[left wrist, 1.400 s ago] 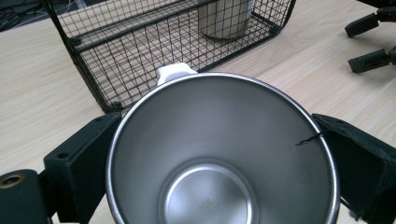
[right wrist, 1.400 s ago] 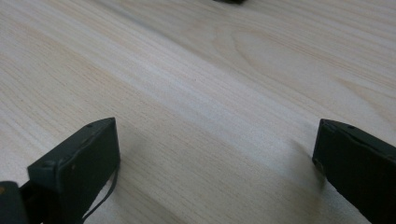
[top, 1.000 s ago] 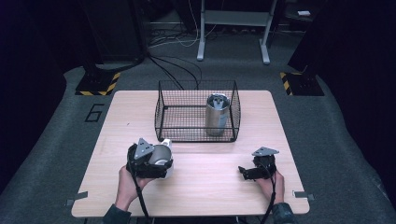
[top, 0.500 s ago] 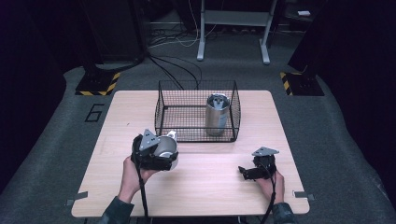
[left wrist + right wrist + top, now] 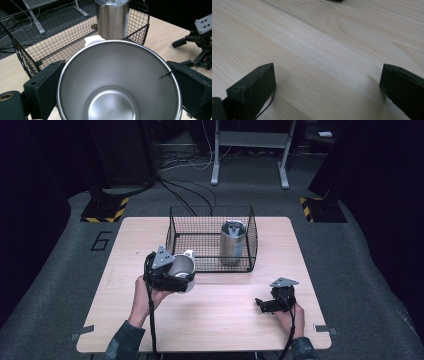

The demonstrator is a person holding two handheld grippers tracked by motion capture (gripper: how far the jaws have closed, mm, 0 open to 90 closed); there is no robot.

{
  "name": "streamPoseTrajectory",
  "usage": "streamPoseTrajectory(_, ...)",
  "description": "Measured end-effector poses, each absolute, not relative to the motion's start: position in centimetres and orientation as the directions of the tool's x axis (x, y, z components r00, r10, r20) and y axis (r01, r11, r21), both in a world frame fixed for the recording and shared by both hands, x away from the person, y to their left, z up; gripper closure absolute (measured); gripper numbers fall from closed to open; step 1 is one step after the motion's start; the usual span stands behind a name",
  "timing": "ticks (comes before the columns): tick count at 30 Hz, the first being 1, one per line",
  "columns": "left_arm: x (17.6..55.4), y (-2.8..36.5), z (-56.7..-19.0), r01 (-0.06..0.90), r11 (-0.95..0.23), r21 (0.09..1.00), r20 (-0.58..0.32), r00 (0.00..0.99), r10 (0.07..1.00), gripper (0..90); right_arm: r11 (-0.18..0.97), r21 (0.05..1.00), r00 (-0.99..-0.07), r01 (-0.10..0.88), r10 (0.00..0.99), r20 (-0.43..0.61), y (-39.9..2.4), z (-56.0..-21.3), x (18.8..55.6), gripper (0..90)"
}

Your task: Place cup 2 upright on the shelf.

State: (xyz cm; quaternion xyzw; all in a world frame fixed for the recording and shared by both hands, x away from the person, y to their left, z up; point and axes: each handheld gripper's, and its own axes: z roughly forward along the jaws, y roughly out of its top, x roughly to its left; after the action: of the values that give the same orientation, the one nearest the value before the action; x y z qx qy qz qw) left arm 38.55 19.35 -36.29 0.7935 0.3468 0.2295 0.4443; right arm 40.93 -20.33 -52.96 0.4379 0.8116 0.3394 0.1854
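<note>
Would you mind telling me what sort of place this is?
Probably a lab or recording studio, not a home: a bare wooden table on dark carpet, hazard-striped stand bases, loose cables on the floor, dark surroundings.

one wire basket [image 5: 212, 239], one steel tumbler [image 5: 233, 242], one steel cup [image 5: 180, 267], two grippers
</note>
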Motion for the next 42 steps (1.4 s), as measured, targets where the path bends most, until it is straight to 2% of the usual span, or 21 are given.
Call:
streamPoseTrajectory(23,41.9,18.2,-32.6,0.314,-0.369,0.875,0.068,0.675,0.734,6.2,0.389,0.714,-0.55,0.582,0.835,-0.007,-20.3,-53.0,41.0,0.0)
streamPoseTrajectory(42,46.0,17.2,-32.0,0.326,-0.375,0.868,0.072,0.665,0.744,6.2,0.386,0.713,-0.548,0.585,0.837,-0.004,-20.3,-53.0,40.9,0.0)
